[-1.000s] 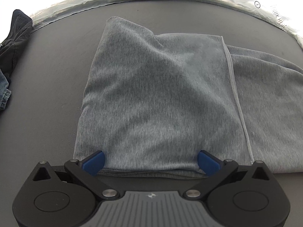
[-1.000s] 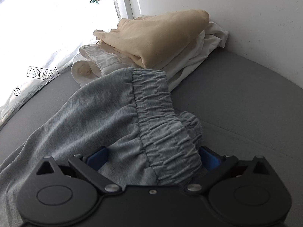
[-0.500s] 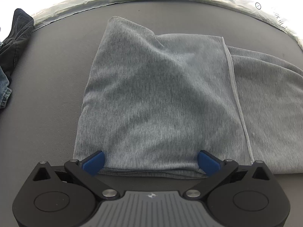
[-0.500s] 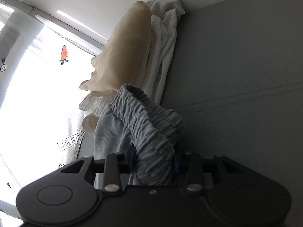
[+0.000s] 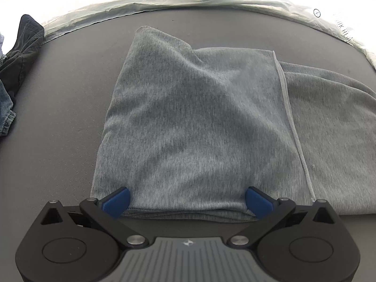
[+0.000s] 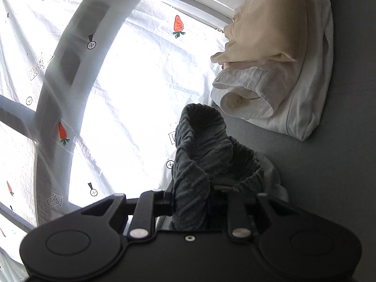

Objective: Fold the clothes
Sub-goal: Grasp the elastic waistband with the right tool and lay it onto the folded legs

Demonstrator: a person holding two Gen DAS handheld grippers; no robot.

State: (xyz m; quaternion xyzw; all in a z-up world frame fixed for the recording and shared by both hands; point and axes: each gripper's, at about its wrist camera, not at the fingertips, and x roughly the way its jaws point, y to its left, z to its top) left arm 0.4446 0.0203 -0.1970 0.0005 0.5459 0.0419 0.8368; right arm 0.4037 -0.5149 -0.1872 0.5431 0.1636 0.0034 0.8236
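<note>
Left hand-held gripper (image 5: 186, 201): jaws spread wide, blue pads (image 5: 116, 201) resting at the near folded edge of the grey garment (image 5: 195, 129), which lies flat on the dark grey surface (image 5: 70, 94), dark clothes (image 5: 21, 54) far left; placement unchanged from a second ago. Right hand-held gripper (image 6: 195, 205): jaws have just been closing and now clamp the garment's gathered waistband (image 6: 202, 145), lifted and rolled against the window sheet (image 6: 131, 98), where before it lay low between open jaws; cream and white folded pile (image 6: 277, 70) at right.

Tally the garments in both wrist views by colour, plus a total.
Grey: 1, grey sweatpants, waistband in the right gripper
Dark: 1, dark garment
Denim: 1, denim piece
Beige: 1, beige garment
White: 1, white garment
Total: 5
</note>
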